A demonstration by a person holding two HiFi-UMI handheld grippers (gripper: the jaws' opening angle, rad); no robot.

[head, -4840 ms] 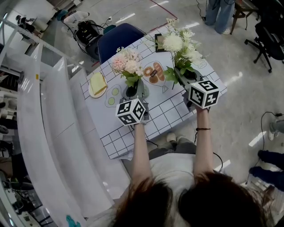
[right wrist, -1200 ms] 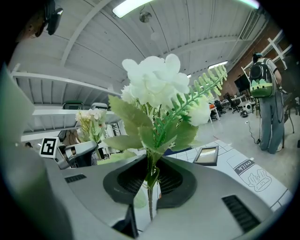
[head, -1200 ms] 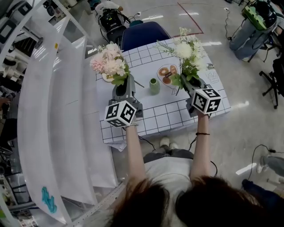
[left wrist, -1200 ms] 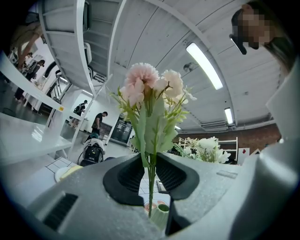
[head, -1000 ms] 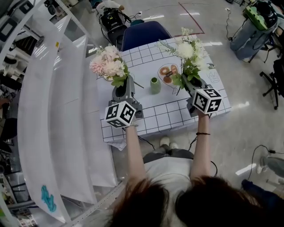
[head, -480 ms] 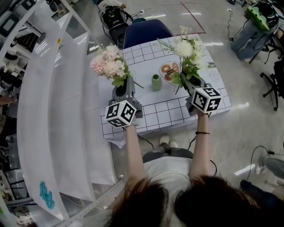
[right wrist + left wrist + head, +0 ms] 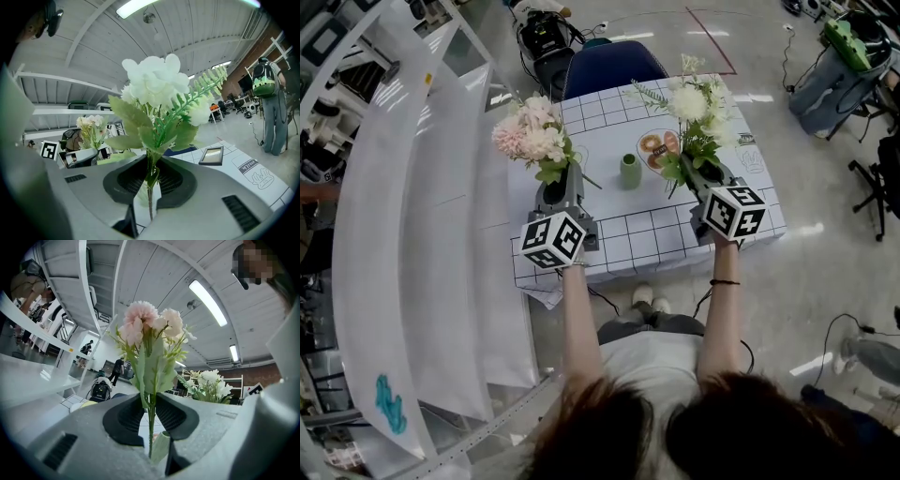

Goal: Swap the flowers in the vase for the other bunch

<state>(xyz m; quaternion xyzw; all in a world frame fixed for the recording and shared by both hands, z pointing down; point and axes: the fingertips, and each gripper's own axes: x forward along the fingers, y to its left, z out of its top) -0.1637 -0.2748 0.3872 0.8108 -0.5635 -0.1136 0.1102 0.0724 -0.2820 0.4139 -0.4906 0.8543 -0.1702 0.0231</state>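
Note:
In the head view my left gripper is shut on the stems of a pink flower bunch, held upright above the table's left part. My right gripper is shut on the stems of a white flower bunch with green fern, over the table's right part. Between them a small green vase stands on the grid-patterned tablecloth with nothing in it. The left gripper view has the pink bunch rising from the closed jaws of the left gripper. The right gripper view has the white bunch rising from the right gripper.
A plate with pastries lies behind the vase. A blue chair stands at the table's far side. White shelving runs along the left. A small framed picture lies on the cloth. People stand further off in the room.
Several seconds ago the pink bunch stood in the vase with the left gripper at it; now it is held up, left of the empty vase. Over the last second both grippers kept still.

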